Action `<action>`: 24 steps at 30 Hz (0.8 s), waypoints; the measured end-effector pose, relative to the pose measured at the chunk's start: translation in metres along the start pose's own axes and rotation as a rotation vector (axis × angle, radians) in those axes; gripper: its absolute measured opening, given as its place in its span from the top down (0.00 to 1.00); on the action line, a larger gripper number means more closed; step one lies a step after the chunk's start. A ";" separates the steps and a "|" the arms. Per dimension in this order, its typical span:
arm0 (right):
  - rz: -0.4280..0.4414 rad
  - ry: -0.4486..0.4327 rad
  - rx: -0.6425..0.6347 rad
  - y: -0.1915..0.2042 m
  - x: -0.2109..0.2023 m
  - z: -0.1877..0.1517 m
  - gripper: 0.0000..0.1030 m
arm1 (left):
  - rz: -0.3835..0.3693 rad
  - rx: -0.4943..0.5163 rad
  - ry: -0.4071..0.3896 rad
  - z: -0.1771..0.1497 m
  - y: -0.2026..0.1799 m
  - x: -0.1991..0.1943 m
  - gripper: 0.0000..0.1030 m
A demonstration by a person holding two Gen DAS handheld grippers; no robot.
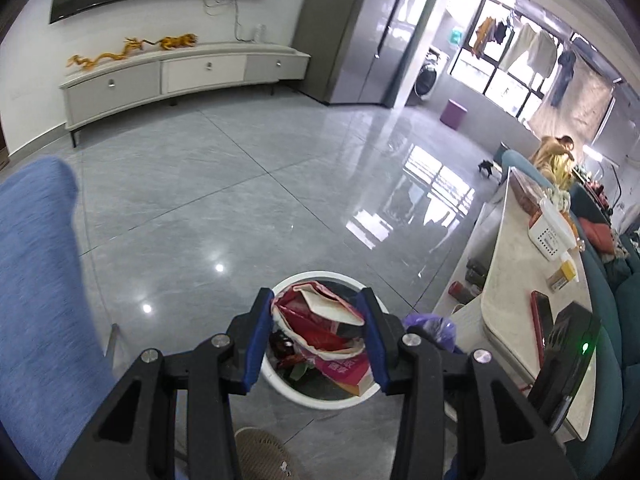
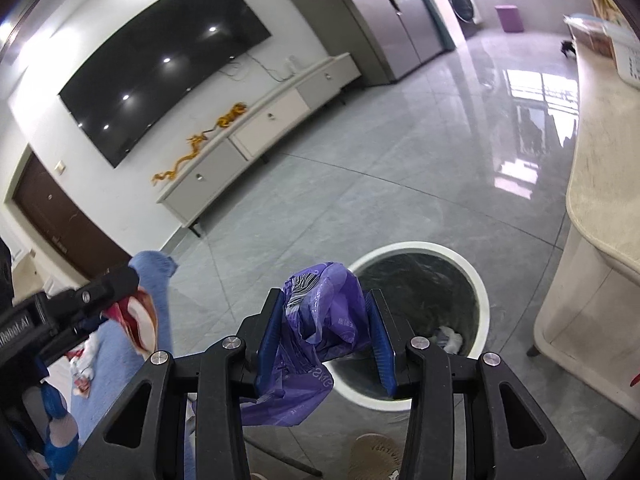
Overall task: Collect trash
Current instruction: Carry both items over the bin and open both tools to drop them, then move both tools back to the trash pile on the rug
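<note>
The white round trash bin [image 2: 420, 324] stands on the grey tiled floor [image 2: 360, 200] just beside the pale bench [image 2: 600, 184], and everything turns on it: in the left wrist view the bin's mouth [image 1: 320, 276] lies directly below and ahead of the left claw [image 1: 320, 340], while in the right wrist view it sits ahead and a little to the right of the right claw [image 2: 326, 340]. The left claw looks the better placed of the two, pitched down over the opening and clamped on a crumpled red-and-white snack wrapper [image 1: 320, 316], its blue pads pressing either side, with other rubbish visible in the bin beneath. The right claw, also angled down, is closed on a purple plastic bag [image 2: 316, 320] whose loose tail hangs below the pads, near the bin's near rim but not clearly over it. A release from the left would likely drop true; the right probably needs a nudge forward and rightward first.
</note>
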State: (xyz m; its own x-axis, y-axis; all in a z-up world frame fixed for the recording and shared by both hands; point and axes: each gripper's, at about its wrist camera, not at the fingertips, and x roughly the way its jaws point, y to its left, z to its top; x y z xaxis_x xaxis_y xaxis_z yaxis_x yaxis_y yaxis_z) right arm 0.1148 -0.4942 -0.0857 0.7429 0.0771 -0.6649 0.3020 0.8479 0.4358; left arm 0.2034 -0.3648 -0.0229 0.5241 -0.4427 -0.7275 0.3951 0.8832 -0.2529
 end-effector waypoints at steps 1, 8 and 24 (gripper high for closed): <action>-0.007 0.005 0.015 -0.007 0.007 0.002 0.60 | -0.004 0.000 0.007 0.004 -0.003 0.008 0.60; -0.040 0.019 0.076 -0.040 0.037 0.014 0.58 | -0.017 -0.008 0.059 0.030 -0.014 0.070 0.59; -0.087 0.052 0.134 -0.059 0.062 0.012 0.49 | -0.053 -0.090 0.120 0.025 -0.007 0.109 0.37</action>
State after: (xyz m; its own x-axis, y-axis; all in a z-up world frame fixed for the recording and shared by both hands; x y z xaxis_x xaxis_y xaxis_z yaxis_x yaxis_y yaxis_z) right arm 0.1506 -0.5455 -0.1448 0.6795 0.0362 -0.7328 0.4439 0.7750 0.4499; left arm 0.2766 -0.4233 -0.0841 0.4084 -0.4722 -0.7812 0.3474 0.8718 -0.3454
